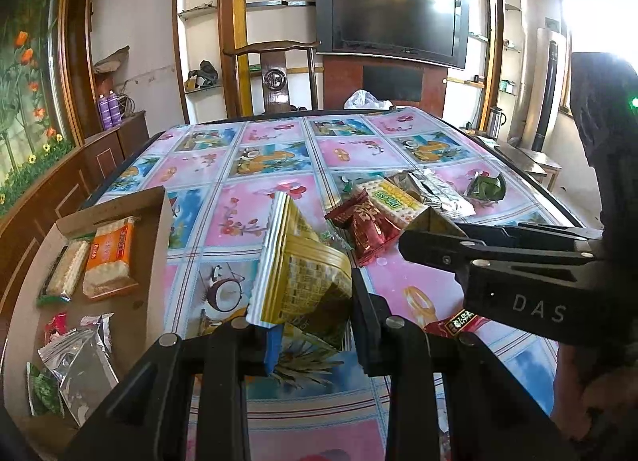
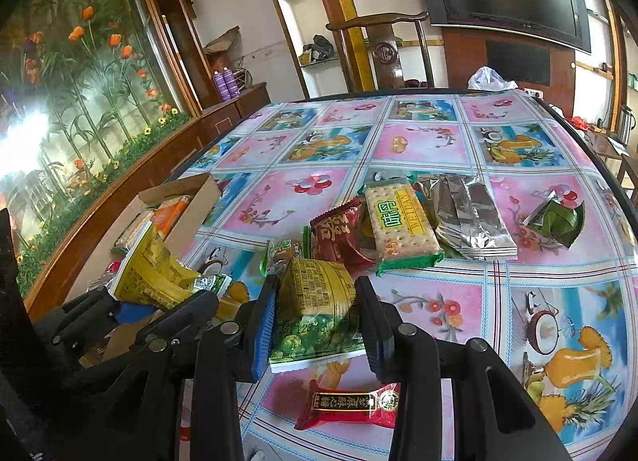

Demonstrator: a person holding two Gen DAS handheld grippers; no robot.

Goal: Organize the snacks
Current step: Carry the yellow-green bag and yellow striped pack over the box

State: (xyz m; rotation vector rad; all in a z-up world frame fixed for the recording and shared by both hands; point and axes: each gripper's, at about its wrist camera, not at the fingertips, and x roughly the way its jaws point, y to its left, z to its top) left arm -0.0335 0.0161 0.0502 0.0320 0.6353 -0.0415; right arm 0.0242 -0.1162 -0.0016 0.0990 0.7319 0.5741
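Nearest lens, left wrist view: left gripper [image 1: 313, 315] clamped on a yellow snack pouch [image 1: 297, 273], pouch tilted, raised off the tablecloth [image 1: 398, 289]. At 9 o'clock, cardboard box [image 1: 157, 261] holding orange cracker pack [image 1: 109, 257], green-edged cracker pack [image 1: 65, 271] beside it, silver pouches [image 1: 79, 357] lower down. At 1 o'clock, dark red snack bag [image 1: 369, 223] and Weidan cracker pack [image 1: 392, 197] touching in the loose pile. At 3 o'clock, right gripper [image 1: 428, 237] reaching in from the side, fingers pinching a yellow-green packet whose corner just shows.

Right wrist view: at 9 o'clock, left gripper [image 2: 159, 301] with same yellow snack pouch [image 2: 153, 273], box [image 2: 191, 205] behind it. Dead centre, right gripper [image 2: 317, 319] closed on yellow-green packet [image 2: 319, 309]. At 6 o'clock, red candy bar [image 2: 351, 405] flat on cloth. At 12 o'clock, dark red bag [image 2: 339, 235], Weidan pack [image 2: 400, 219], silver foil packs [image 2: 468, 217] side by side. At 2 o'clock, green leaf-print packet [image 2: 558, 217] well apart from pile.
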